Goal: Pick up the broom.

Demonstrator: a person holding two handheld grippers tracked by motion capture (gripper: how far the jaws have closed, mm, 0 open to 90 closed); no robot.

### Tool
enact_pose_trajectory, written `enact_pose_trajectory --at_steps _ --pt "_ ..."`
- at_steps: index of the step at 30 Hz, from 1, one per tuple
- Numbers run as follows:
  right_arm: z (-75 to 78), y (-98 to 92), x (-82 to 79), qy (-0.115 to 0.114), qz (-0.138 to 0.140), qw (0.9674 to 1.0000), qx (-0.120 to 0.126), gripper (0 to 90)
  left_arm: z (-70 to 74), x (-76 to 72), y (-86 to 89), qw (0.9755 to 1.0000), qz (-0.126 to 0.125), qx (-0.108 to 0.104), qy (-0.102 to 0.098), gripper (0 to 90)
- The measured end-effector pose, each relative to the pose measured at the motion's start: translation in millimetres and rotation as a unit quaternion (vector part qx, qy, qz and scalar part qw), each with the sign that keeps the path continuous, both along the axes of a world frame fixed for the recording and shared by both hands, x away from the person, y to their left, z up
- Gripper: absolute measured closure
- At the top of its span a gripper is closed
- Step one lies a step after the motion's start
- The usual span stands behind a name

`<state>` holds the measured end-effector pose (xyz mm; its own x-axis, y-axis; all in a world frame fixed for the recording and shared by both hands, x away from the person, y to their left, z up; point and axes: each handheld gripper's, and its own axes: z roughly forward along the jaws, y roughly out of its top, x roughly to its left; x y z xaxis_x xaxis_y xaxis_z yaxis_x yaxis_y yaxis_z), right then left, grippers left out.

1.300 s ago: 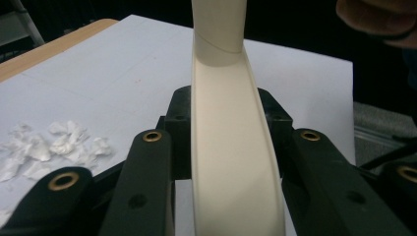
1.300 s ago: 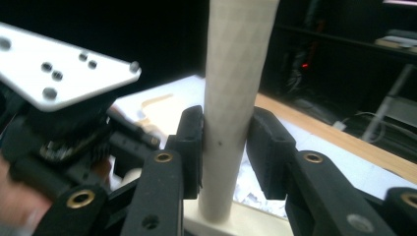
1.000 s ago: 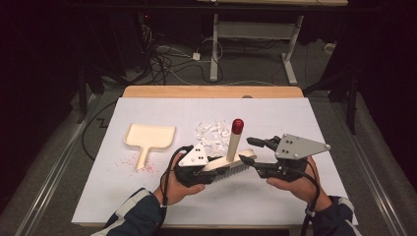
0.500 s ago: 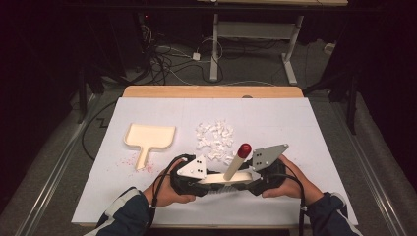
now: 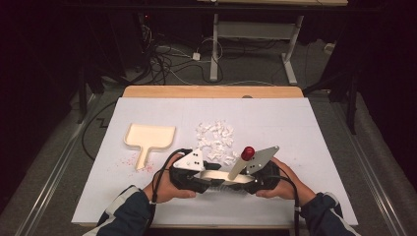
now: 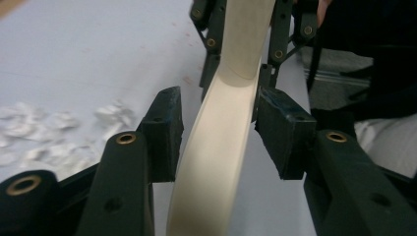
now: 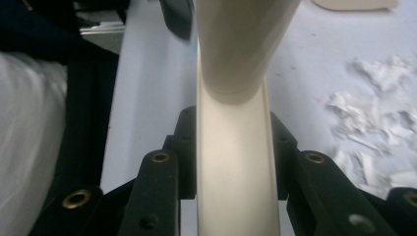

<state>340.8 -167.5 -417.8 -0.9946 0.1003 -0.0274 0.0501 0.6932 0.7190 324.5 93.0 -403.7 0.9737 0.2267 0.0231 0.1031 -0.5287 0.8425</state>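
White table (image 5: pixel 305 147), dark room behind. Brush (image 5: pixel 223 177) lying low near front edge, red-tipped handle (image 5: pixel 247 152) tilted up. Right gripper (image 7: pixel 231 162) just closed, clamped on brush back. Left gripper (image 6: pixel 216 142) just opened partway; brush between the pads, gaps either side. Paper scraps (image 5: pixel 215 140) just behind brush. Dustpan (image 5: pixel 149 140) well left, apart.

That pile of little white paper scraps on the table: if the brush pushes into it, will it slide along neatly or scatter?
The white scraps look thin, crumpled and loose, so they are probably very light and would likely scatter rather than move as one. Lying on a flat white table cover, they should slide easily. The brush, held low between both grippers, probably needs slow strokes toward the dustpan.
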Motion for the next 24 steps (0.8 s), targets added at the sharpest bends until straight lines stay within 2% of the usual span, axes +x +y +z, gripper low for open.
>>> enact_pose_trajectory --at_steps 1,2,4,5,6,9,11,12,13,14,15,16,18,22,23,24 --pt "0.2 -1.3 1.0 -0.001 -0.005 1.0 0.001 67.6 0.0 0.0 0.0 1.0 0.0 0.0 0.0 42.4" --pt "0.8 -2.7 1.8 -0.004 -0.009 0.9999 0.002 67.6 1.8 0.2 3.0 1.0 0.008 -0.002 -0.003 42.2" --pt "2.7 -5.0 2.2 -0.006 -0.019 0.9998 0.003 67.5 4.9 -0.9 8.2 0.9994 0.029 -0.001 -0.019 36.6" --pt "3.6 -5.7 4.3 -0.018 -0.016 0.9997 0.007 67.6 7.5 -2.3 13.3 0.9985 0.044 0.001 -0.033 35.0" --pt "5.0 -7.4 3.8 -0.015 -0.023 0.9996 0.006 67.6 7.5 -2.3 13.3 0.9985 0.044 0.001 -0.033 34.8" --pt "8.3 -11.2 5.3 -0.02 -0.032 0.9992 0.013 67.6 10.3 -3.6 21.1 0.9965 0.067 0.0 -0.049 31.0" --pt "10.3 -14.0 4.6 -0.015 -0.048 0.9986 0.016 67.6 11.3 -4.2 25.9 0.9952 0.08 -0.002 -0.055 30.7" --pt "10.8 -14.8 7.5 -0.025 -0.045 0.9985 0.02 67.6 12.3 -5.1 30.5 0.9935 0.094 -0.001 -0.065 29.5" --pt "10.8 -14.8 7.5 -0.025 -0.045 0.9985 0.02 67.6 12.3 -5.1 30.5 0.9935 0.094 -0.001 -0.065 28.8" --pt "12.4 -17.4 6.7 -0.017 -0.064 0.9976 0.02 67.5 12.6 -5.6 32.7 0.9925 0.101 0.001 -0.069 28.5" --pt "12.4 -17.4 6.7 -0.017 -0.064 0.9976 0.02 67.5 12.8 -6.5 35.0 0.9911 0.109 0.004 -0.075 28.5" --pt "13.9 -20.1 8.7 -0.013 -0.078 0.9965 0.027 67.5 12.9 -7.4 37.6 0.9899 0.117 0.003 -0.08 26.7" --pt "15.2 -23.2 11.0 -0.008 -0.087 0.9955 0.036 67.5 11.9 -9.1 43.8 0.9877 0.132 0.002 -0.084 25.7" --pt "17.1 -27.5 14.5 0.008 -0.111 0.9929 0.042 67.5 6.6 -14.0 58.0 0.9809 0.168 0.009 -0.098 25.0" --pt "18.6 -30.8 16.7 0.012 -0.128 0.9908 0.042 67.5 4.8 -15.3 62.8 0.9792 0.176 0.013 -0.1 23.6" --pt "18.6 -30.8 16.7 0.012 -0.128 0.9908 0.042 67.5 2.6 -16.9 67.7 0.9774 0.184 0.017 -0.103 23.6"
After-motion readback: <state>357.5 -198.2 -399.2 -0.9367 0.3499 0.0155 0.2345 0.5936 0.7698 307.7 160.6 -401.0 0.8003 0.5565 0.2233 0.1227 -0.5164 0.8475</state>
